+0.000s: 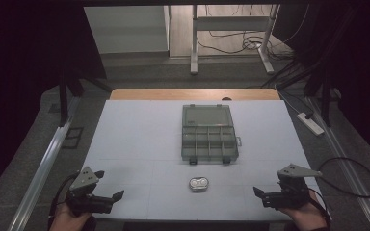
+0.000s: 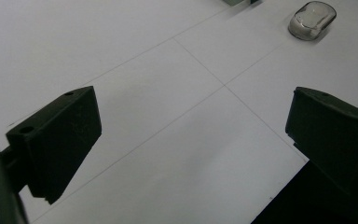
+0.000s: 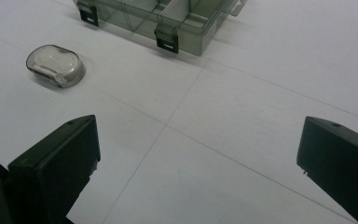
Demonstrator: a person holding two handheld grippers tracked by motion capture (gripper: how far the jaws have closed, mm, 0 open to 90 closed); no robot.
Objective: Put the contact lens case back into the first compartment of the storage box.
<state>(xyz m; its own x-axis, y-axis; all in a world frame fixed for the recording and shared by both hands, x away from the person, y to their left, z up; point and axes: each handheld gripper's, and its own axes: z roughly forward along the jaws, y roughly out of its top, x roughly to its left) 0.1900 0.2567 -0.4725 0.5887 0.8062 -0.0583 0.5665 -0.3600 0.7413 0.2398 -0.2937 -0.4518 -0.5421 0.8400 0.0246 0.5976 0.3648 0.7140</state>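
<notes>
Both sets of jaws stand wide apart with nothing between them, the left gripper (image 1: 107, 193) low at the near left corner of the white table (image 1: 135, 139) and the right gripper (image 1: 270, 192) at the near right corner, each held in a hand. Between them, near the front edge, lies a small clear oval case (image 1: 199, 184), touching neither gripper. Just beyond it, mid-table, sits a clear divided box (image 1: 208, 133) with its lid open, latches facing the case
</notes>
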